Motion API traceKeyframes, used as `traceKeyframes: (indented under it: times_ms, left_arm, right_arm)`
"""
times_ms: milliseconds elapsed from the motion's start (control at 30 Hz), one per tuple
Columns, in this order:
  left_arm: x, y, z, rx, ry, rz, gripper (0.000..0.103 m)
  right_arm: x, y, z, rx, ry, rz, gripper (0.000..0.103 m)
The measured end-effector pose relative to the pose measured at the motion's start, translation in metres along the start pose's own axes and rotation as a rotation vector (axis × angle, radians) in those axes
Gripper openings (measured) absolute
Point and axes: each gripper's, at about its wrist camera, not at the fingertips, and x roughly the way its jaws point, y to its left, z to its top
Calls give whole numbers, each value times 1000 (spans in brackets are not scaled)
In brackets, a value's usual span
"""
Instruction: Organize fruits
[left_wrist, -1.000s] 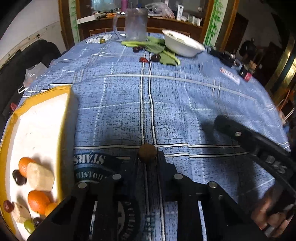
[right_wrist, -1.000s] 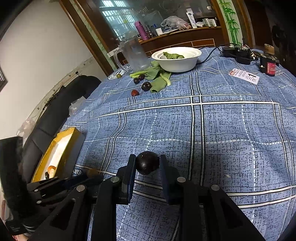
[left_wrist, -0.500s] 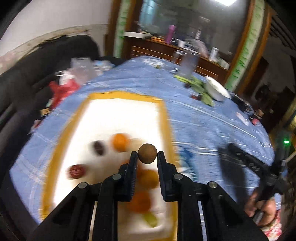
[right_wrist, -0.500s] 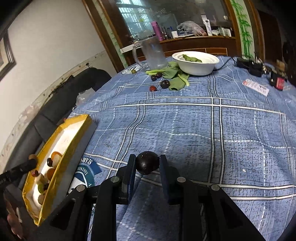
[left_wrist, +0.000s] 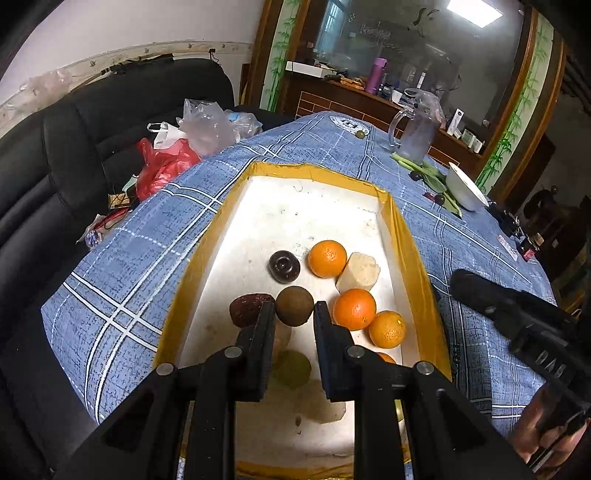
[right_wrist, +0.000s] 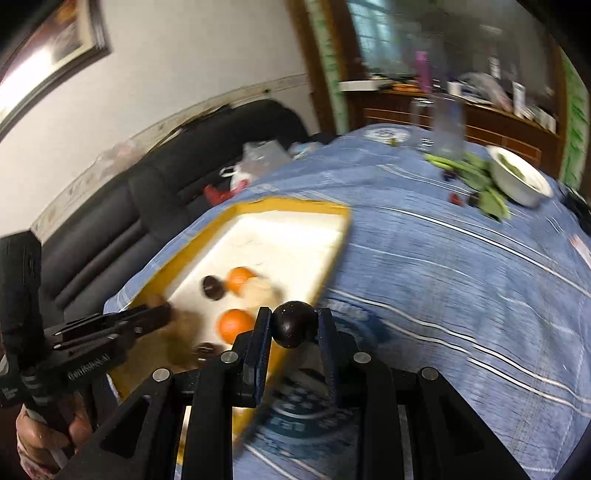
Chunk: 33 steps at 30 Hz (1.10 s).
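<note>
My left gripper (left_wrist: 294, 309) is shut on a round brown fruit (left_wrist: 294, 305) and holds it over the yellow-rimmed white tray (left_wrist: 406, 236). The tray holds several oranges (left_wrist: 327, 257), a dark plum (left_wrist: 284, 266), a red date (left_wrist: 246, 309), a pale chunk (left_wrist: 357, 272) and a green grape (left_wrist: 293, 367). My right gripper (right_wrist: 294, 324) is shut on a dark round fruit (right_wrist: 294, 323), just right of the tray (right_wrist: 334, 242) over its near corner. The left gripper (right_wrist: 155, 314) shows over the tray in the blurred right wrist view.
A blue checked cloth (left_wrist: 461, 236) covers the table. At the far end stand a glass jug (left_wrist: 415, 136), a white bowl (left_wrist: 465, 186), green leaves and a few dark fruits (left_wrist: 436, 197). Plastic bags (left_wrist: 184, 147) lie on a black sofa (left_wrist: 74, 140) to the left.
My left gripper has carried the brown fruit from above the cloth to over the tray and lowered it. My right gripper has swung left towards the tray with its dark fruit.
</note>
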Motion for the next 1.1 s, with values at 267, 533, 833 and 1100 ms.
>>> traceKeyframes:
  times_ms: [267,533,833,1100]
  left_arm:
    - [4,-2,-3,10,-1,8,20]
    - [0,-1,-5,-8,-19,18,52]
    - [-3,-8,-5,6,-9,26,62]
    - [-8,-18,-7,29,-18,44,74]
  right_arm:
    - [34,34,1,-138,30,-97,28]
    - [43,30,0,-136,46,-97,29]
    - [32,23,-2,-79,22,-73,39]
    - [5,15,-12,-1,-24,-56,51]
